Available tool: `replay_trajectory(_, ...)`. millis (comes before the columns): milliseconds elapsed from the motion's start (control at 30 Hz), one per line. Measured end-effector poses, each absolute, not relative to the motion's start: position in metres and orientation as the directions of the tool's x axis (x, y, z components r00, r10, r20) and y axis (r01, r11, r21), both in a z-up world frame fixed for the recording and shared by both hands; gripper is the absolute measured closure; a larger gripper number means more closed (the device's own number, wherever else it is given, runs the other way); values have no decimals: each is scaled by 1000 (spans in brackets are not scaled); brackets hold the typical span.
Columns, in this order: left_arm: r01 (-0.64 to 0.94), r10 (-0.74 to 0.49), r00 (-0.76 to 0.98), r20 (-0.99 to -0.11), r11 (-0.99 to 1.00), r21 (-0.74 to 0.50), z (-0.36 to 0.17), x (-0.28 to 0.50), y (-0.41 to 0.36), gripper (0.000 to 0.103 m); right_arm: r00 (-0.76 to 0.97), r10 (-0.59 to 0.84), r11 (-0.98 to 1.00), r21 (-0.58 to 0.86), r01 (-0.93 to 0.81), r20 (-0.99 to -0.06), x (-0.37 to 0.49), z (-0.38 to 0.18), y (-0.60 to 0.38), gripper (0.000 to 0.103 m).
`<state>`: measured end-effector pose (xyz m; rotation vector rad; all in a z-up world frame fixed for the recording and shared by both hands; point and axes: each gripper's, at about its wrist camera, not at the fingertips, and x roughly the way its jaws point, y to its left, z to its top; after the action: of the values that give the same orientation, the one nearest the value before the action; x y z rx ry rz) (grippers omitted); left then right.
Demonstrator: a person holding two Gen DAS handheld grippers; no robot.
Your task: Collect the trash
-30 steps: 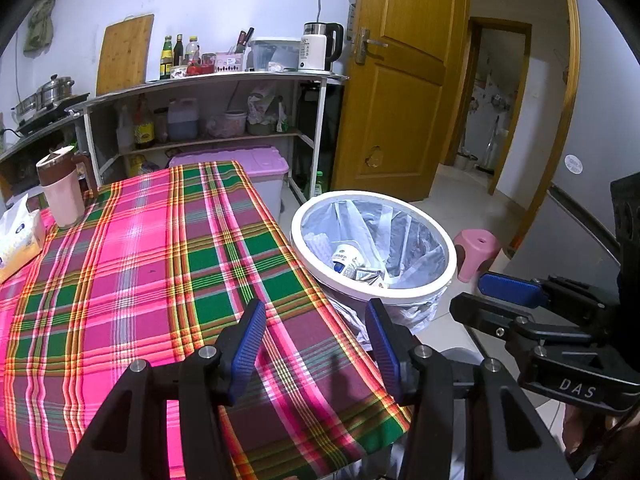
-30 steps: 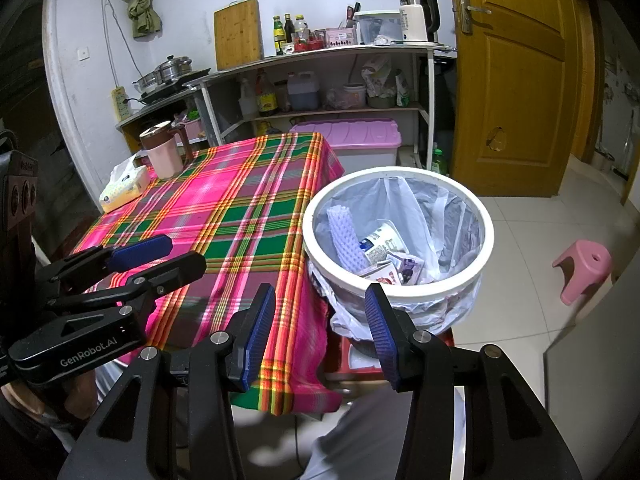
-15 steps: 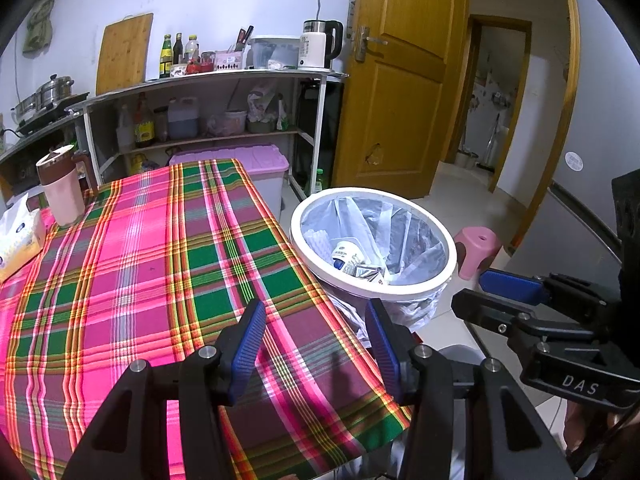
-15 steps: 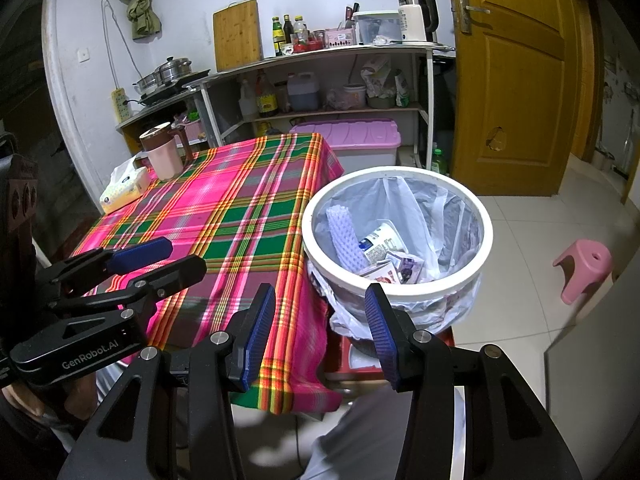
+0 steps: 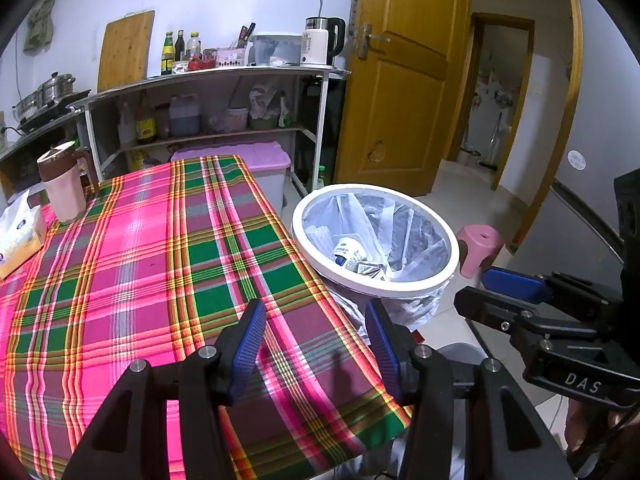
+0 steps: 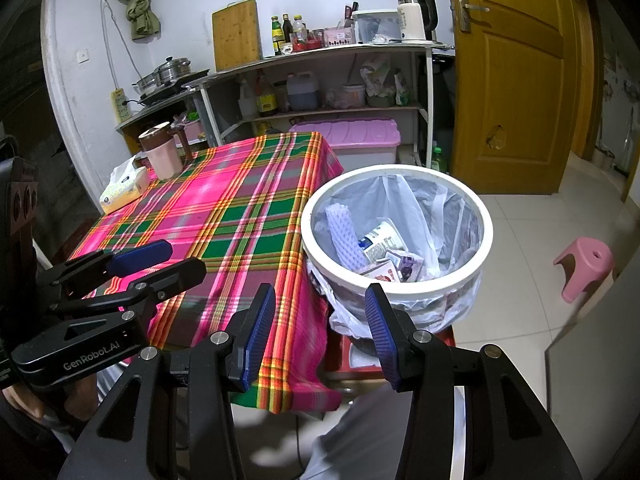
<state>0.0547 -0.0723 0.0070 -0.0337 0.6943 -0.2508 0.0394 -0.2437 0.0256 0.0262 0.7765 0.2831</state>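
Just off the worktop's (image 5: pixel 132 264) near right corner: white trash bin (image 6: pixel 486 236) with a plastic liner, already stuffed with wrappers, a small cup (image 6: pixel 378 236) and a purple foam strip (image 6: pixel 344 236). Left gripper (image 5: pixel 316 346) hanging over that corner, jaws apart, nothing between them. Right gripper (image 6: pixel 320 334) aimed at the bin's near rim, jaws apart too, also empty. Up at the far left corner, mug (image 5: pixel 64 184) and tissue box (image 5: pixel 18 236).
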Motion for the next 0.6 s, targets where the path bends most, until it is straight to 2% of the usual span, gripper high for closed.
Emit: replay_trajectory(600,214,-225,735,-640,972,-96,5,56,-79,52,676,263,961,129,-243,-688,38,25,-244,55)
